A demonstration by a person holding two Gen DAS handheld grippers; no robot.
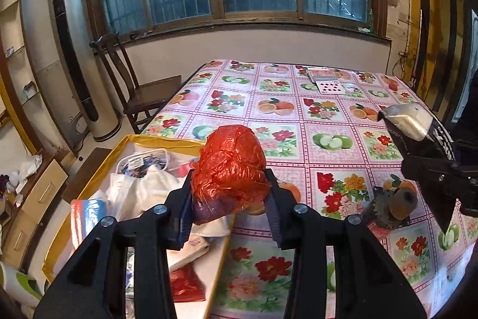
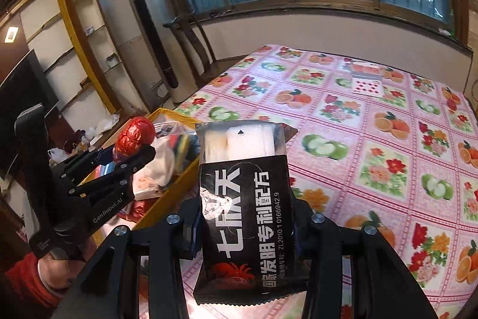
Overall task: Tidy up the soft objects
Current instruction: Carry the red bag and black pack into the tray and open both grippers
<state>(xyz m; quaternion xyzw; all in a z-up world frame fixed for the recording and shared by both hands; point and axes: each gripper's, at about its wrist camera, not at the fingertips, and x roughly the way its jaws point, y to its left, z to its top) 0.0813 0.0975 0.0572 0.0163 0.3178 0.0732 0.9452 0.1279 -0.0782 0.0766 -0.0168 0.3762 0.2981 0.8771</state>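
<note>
My left gripper (image 1: pixel 228 190) is shut on a crumpled red plastic bag (image 1: pixel 230 169), held above the right rim of a yellow-edged box (image 1: pixel 167 141) that sits at the table's left side. From the right wrist view the same red plastic bag (image 2: pixel 136 136) shows in the left gripper (image 2: pixel 131 151) over the yellow-edged box (image 2: pixel 179 190). My right gripper (image 2: pixel 245 229) is shut on a black packet (image 2: pixel 245 199) with white Chinese print and a clear window showing white contents. That black packet (image 1: pixel 415 124) appears at the right of the left wrist view.
The box holds white bags (image 1: pixel 140 187), a red packet (image 1: pixel 185 283) and other wrapped items. Playing cards (image 1: pixel 325 79) lie at the far side of the floral tablecloth (image 1: pixel 328 115). A dark round object (image 1: pixel 394 205) rests near the right. A wooden chair (image 1: pixel 134 88) and tower air conditioner (image 1: pixel 74 59) stand beyond.
</note>
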